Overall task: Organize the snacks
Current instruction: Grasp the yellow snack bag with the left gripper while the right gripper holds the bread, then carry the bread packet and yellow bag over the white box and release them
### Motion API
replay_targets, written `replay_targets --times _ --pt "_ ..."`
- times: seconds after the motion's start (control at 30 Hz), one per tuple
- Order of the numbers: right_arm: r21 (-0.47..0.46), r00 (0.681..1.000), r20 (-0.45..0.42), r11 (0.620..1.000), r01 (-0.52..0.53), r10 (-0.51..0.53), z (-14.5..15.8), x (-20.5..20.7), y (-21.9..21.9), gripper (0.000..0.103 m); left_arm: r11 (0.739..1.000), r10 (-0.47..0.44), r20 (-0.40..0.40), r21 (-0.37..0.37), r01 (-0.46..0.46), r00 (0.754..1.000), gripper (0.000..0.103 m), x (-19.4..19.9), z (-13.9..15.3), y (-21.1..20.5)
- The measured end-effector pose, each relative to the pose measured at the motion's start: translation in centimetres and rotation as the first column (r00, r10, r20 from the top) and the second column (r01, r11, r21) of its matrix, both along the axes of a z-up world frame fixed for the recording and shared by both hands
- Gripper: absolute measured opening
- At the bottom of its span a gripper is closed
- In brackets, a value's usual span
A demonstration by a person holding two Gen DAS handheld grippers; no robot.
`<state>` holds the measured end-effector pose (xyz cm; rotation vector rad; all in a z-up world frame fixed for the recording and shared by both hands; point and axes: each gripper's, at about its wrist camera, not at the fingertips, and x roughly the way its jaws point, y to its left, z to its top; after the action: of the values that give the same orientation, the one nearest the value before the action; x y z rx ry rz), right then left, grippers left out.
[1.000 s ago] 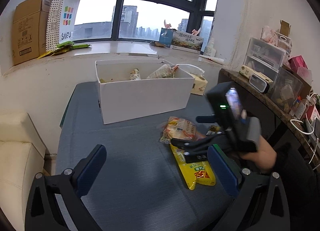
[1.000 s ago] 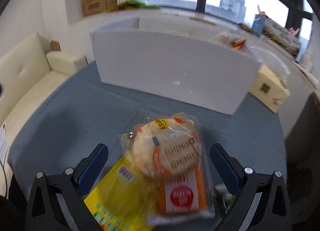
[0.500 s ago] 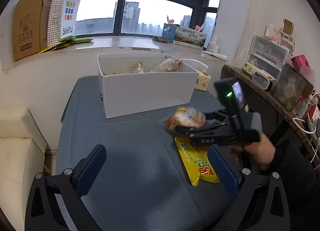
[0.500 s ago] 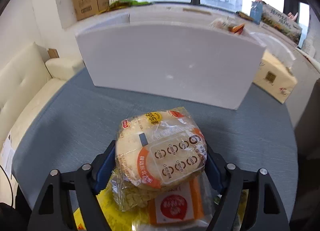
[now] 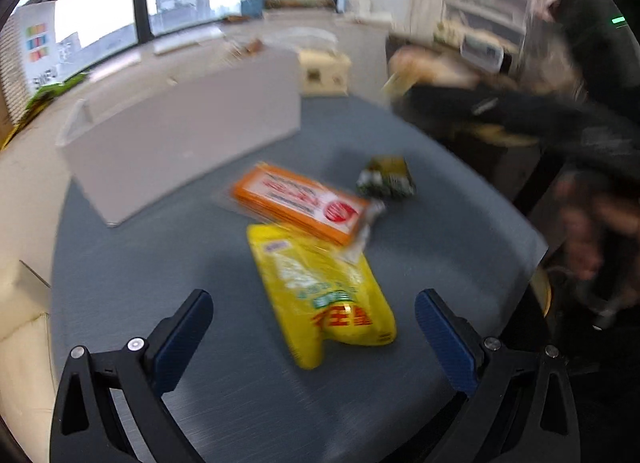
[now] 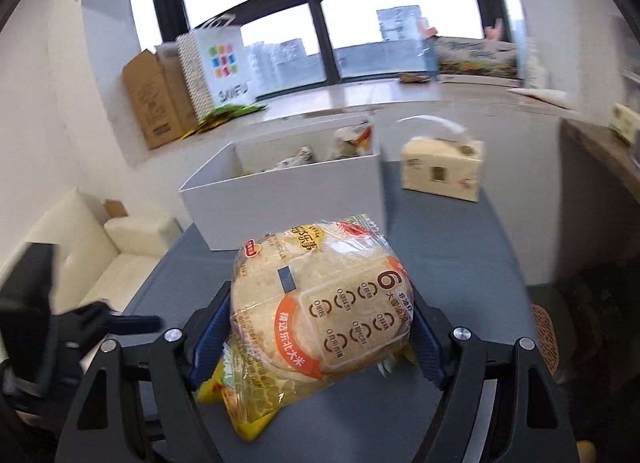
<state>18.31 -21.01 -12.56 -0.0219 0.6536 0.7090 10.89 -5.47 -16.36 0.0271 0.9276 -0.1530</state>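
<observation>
up front we read a big "6" on the rice cake pack (image 6: 320,303), clamped between our right fingers (image 6: 426,343); left fingers (image 5: 182,337) spread apart above the yellow pouch (image 5: 324,295).

Glossy clear plastic wraps the rice-cake pack (image 6: 320,303).

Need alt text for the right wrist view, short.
The right gripper is shut on a clear-wrapped rice cracker pack, held above the grey table. Behind it stands an open white box with snacks inside.
</observation>
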Motion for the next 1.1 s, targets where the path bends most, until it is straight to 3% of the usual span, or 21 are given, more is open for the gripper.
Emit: replay_targets --times 0.13,0.27,0.3,0.37,0.4,0.43,0.53,0.7,0.9,1.0,1.1 --pt "0.018 0.998 -0.018 0.998 0.054 -0.053 -0.6 -1.1 -2.1 0.082 0.997 0.022 -0.077 0.076 -0.016 0.997 0.103 2.0 -2.8 -1.5" --pt "0.011 0.997 -0.034 0.998 0.064 -0.064 -1.3 -1.1 -2.8 0.082 0.994 0.056 -0.125 0.105 -0.043 0.991 0.103 2.9 -4.6 -1.8" --pt "0.009 0.997 -0.038 0.998 0.065 -0.064 -1.5 -1.1 -2.8 0.082 0.996 0.056 -0.125 0.08 -0.047 0.991 0.103 2.9 -4.7 -1.4" --pt "0.01 0.997 -0.043 0.998 0.06 -0.059 -1.7 -1.1 -2.6 0.082 0.998 0.056 -0.118 0.032 -0.053 0.991 0.09 2.7 -4.6 -0.4" --pt "0.01 0.998 -0.043 0.998 0.054 -0.054 -1.8 -1.2 -2.5 0.082 0.998 0.059 -0.099 0.038 -0.055 0.993 0.072 2.5 -4.3 0.0" --pt "0.011 0.998 -0.044 0.999 0.046 -0.046 -1.9 -1.2 -2.4 0.082 0.998 0.059 -0.098 0.028 -0.056 0.993 0.063 2.3 -4.1 0.5" --pt "0.004 0.999 -0.042 1.0 0.023 -0.023 -2.0 -1.6 -1.8 0.082 0.997 0.052 -0.094 -0.055 -0.057 0.994 0.057 1.5 -3.6 2.7" --pt "-0.007 0.998 -0.055 1.0 -0.01 0.01 -2.5 -1.9 -0.3 0.082 0.984 0.121 -0.069 -0.126 -0.129 0.99 0.057 -0.8 -2.8 6.6" --pt "-0.001 0.997 -0.057 0.998 -0.055 0.055 -2.6 -2.1 1.6 0.082 0.962 0.205 0.033 -0.19 -0.196 0.978 0.057 -4.1 0.6 10.8" --pt "0.014 0.996 -0.044 0.997 -0.08 0.081 -2.0 -1.8 3.1 0.082 0.945 0.219 0.117 -0.272 -0.181 0.969 0.057 -4.6 3.4 12.3" --pt "0.03 0.995 -0.02 0.994 -0.101 0.102 -0.7 -0.9 4.4 0.082 0.948 0.231 0.189 -0.266 -0.177 0.954 0.057 -3.4 5.8 12.8"
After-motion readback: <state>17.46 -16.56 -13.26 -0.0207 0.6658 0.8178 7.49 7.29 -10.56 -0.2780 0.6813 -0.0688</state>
